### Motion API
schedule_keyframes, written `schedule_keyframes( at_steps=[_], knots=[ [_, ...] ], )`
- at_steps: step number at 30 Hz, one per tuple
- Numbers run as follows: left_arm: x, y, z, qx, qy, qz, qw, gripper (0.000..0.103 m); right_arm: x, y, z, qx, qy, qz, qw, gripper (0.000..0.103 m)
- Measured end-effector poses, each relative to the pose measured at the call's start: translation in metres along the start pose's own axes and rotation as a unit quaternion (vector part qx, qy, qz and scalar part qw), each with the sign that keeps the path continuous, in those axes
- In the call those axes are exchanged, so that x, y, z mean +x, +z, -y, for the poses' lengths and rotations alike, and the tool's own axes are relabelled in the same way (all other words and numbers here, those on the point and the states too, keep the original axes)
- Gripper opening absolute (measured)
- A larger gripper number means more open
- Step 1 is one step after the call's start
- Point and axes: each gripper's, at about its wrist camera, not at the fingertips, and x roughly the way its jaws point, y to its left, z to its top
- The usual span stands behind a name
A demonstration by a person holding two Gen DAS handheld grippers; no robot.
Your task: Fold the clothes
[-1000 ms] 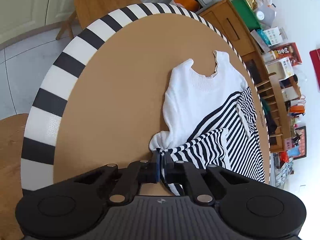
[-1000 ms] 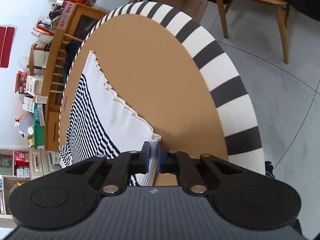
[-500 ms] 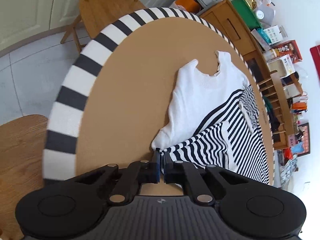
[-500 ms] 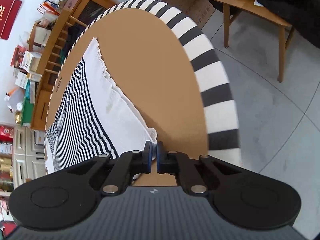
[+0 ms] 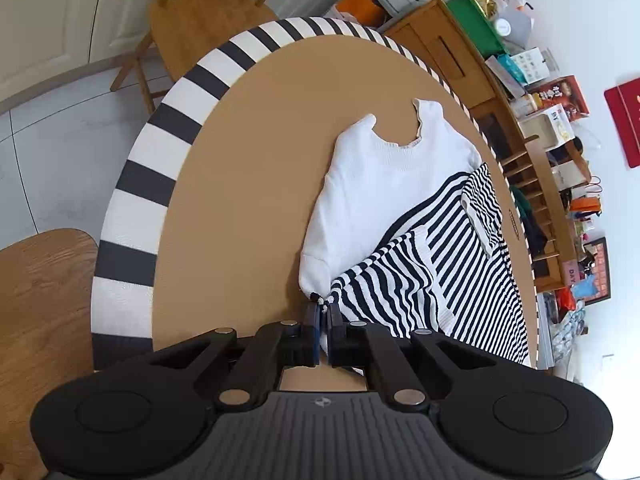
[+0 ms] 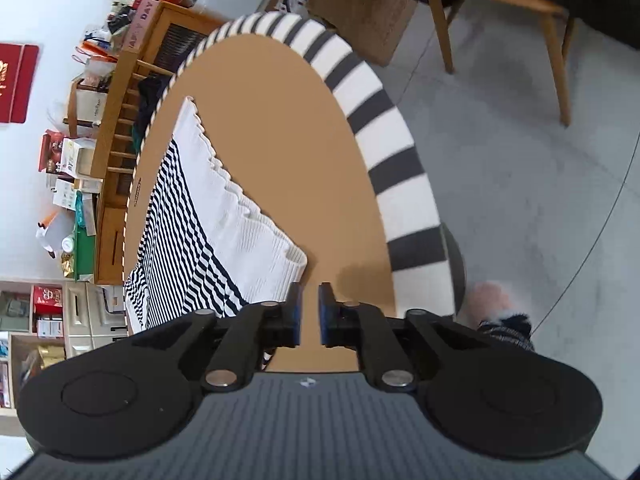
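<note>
A white knit sweater with black stripes [image 5: 400, 184] lies on the round brown table [image 5: 248, 168], its neck at the far end and one striped sleeve folded across the body. My left gripper [image 5: 323, 312] is shut on the near edge of the sweater where white shoulder meets striped sleeve. In the right wrist view the sweater's white ribbed hem [image 6: 256, 236] lies flat just left of my right gripper [image 6: 309, 300], which is open and empty over bare table. The hem corner sits beside the left fingertip, apart from it.
The table has a black and white striped rim [image 5: 132, 184]. Wooden chairs stand beyond it [image 5: 200, 12] and at the near left [image 5: 40, 300]. A cluttered wooden sideboard [image 5: 532, 148] lines the wall. A wooden bench [image 6: 500, 8] stands on the grey floor at right.
My right gripper has opened and let go of the hem corner, which now lies on the table. My left gripper stays shut on the sweater, and more of the table's far side now shows.
</note>
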Motion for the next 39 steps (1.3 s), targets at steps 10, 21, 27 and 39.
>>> schedule_keyframes(
  at_steps=[10, 21, 27, 39],
  knots=[
    [0.007, 0.000, -0.016, -0.064, -0.006, 0.002, 0.9979, 0.019, 0.029, 0.002, -0.014, 0.011, 0.020, 0.005, 1.000, 0.031],
    [0.015, 0.000, -0.011, -0.081, -0.028, 0.021, 0.9961, 0.002, 0.041, 0.000, -0.019, 0.000, 0.012, 0.018, 1.000, 0.003],
    [0.000, 0.004, 0.011, -0.055, -0.072, 0.056, 0.9944, 0.003, 0.026, 0.004, -0.028, -0.009, 0.057, 0.022, 0.998, 0.003],
    [0.030, 0.059, 0.086, -0.070, -0.130, 0.026, 0.9887, 0.003, 0.032, 0.043, -0.077, 0.046, 0.118, 0.001, 0.992, 0.003]
  ],
)
